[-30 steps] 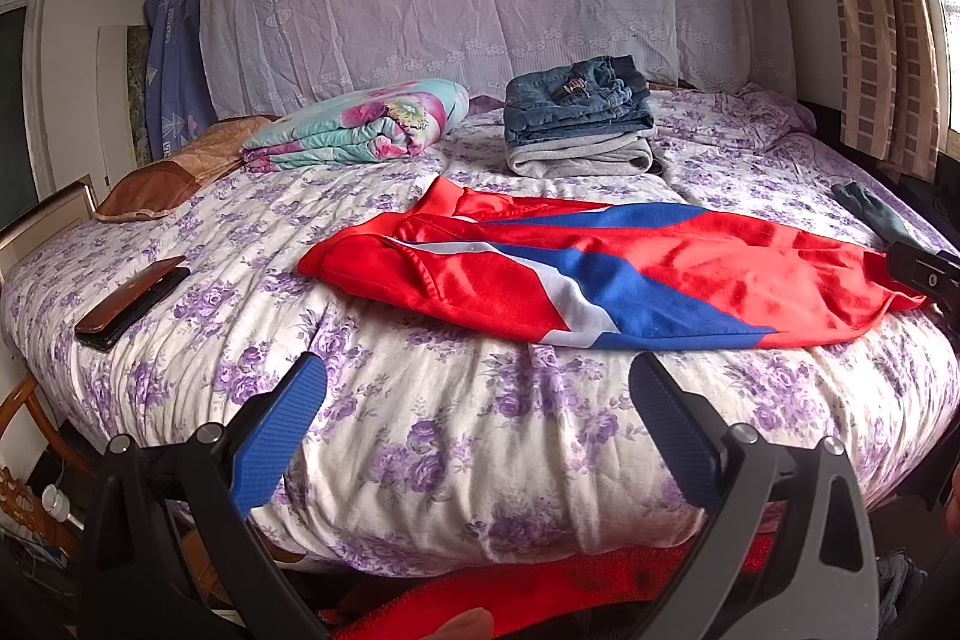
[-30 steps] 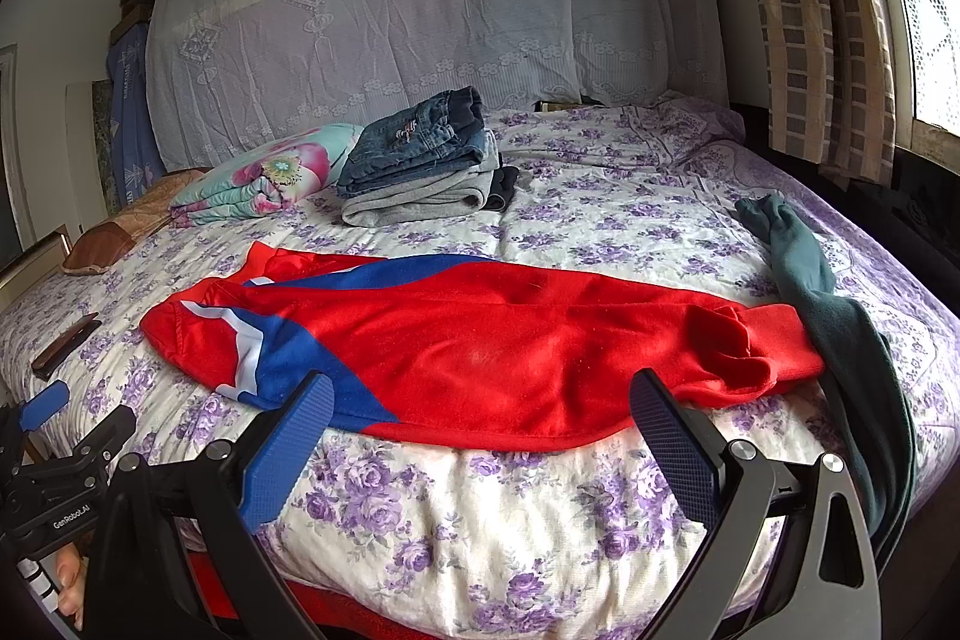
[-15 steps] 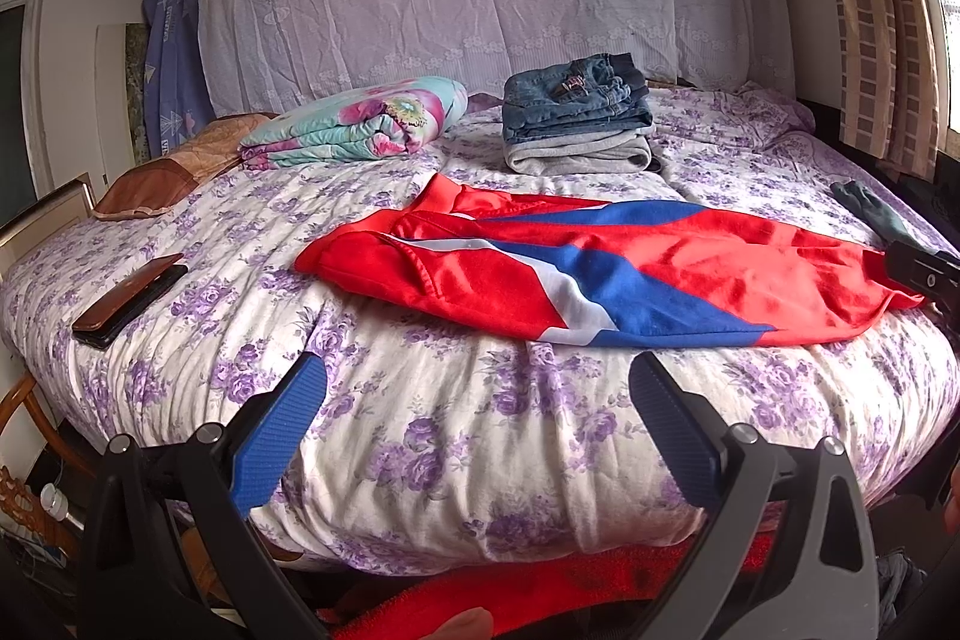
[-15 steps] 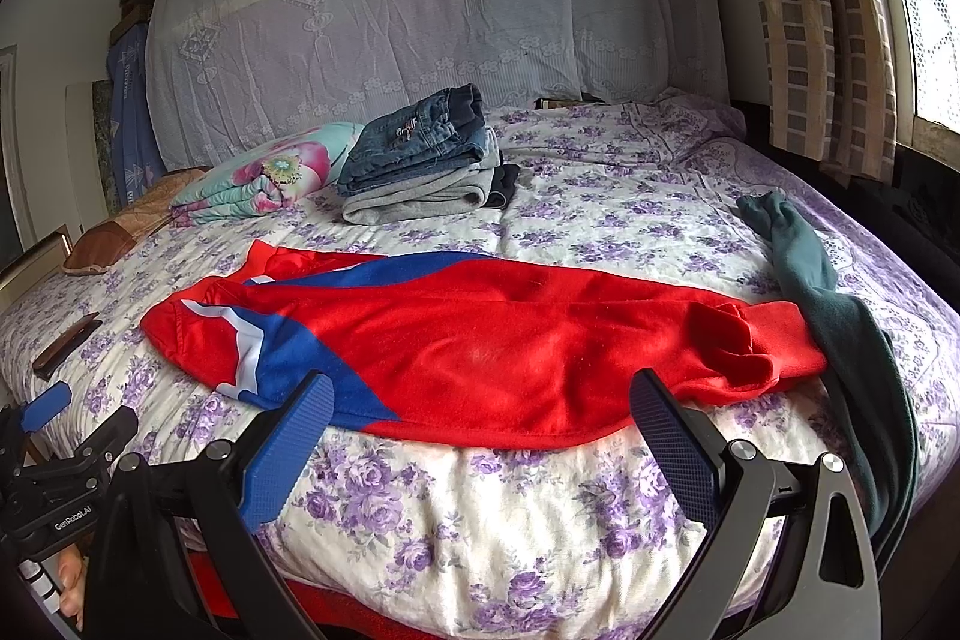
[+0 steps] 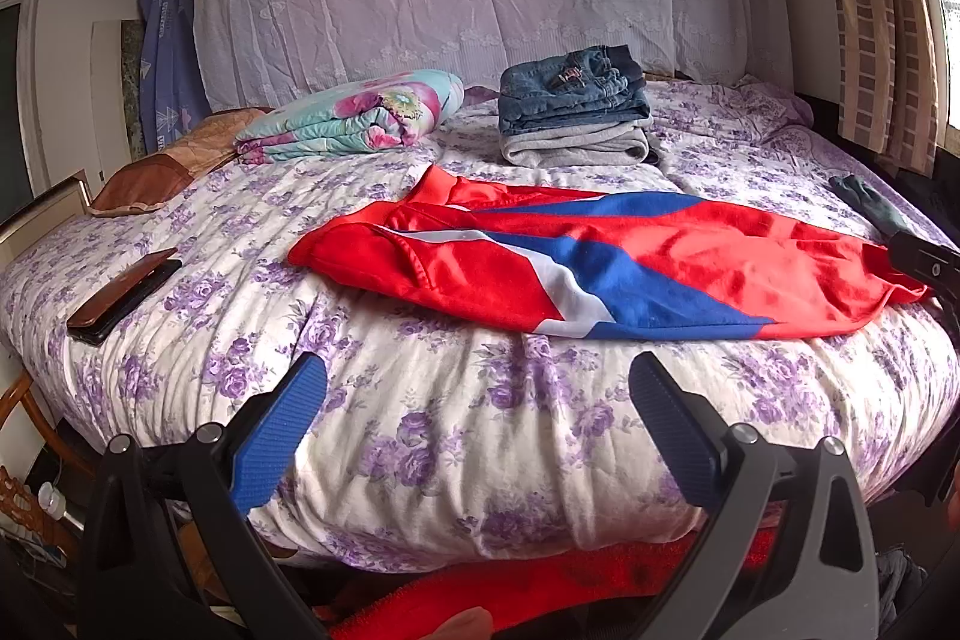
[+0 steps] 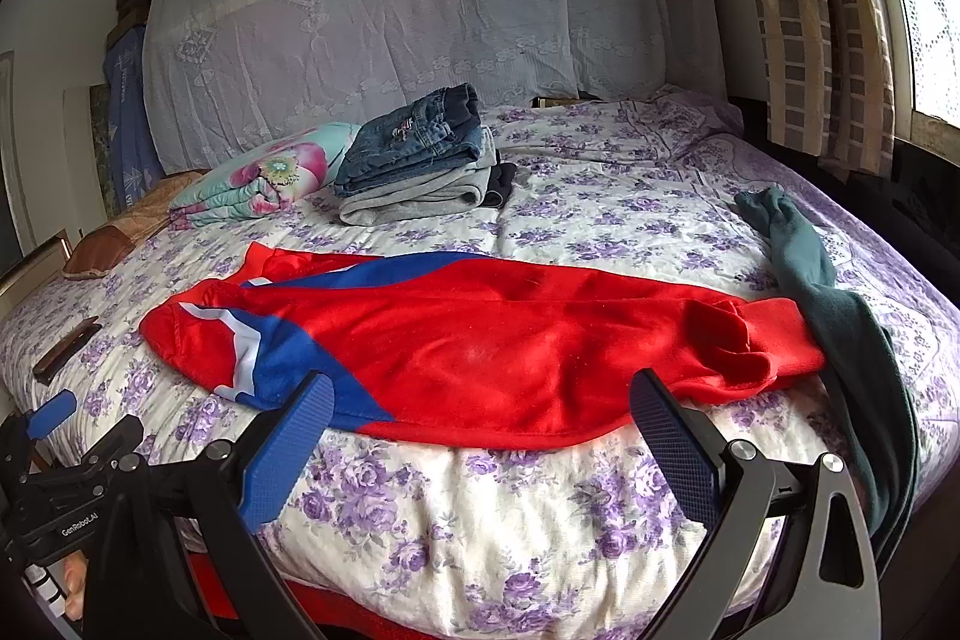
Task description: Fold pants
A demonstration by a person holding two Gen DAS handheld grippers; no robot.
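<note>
Nothing much is shifting since a second ago; my view is only drifting slightly. I'm seeing the green garment [image 6: 840, 304] covering the red pants [image 6: 480, 346]' cuffs toward 3 o'clock. Left gripper [image 5: 477, 421] and right gripper [image 6: 480, 427] are both gaping wide, touching nothing. Pants are lying on the bed [image 6: 540, 508], long axis 9-to-3, waist toward 9.

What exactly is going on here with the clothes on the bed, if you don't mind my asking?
A person is holding a two-finger tool in each hand, facing a bed with a purple-flowered cover. The left tool and right tool are both open and hold nothing. Red, blue and white pants lie spread across the bed's near side, not yet folded. Behind them sits a stack of folded clothes with jeans on top. A dark green garment hangs over the right edge.
</note>
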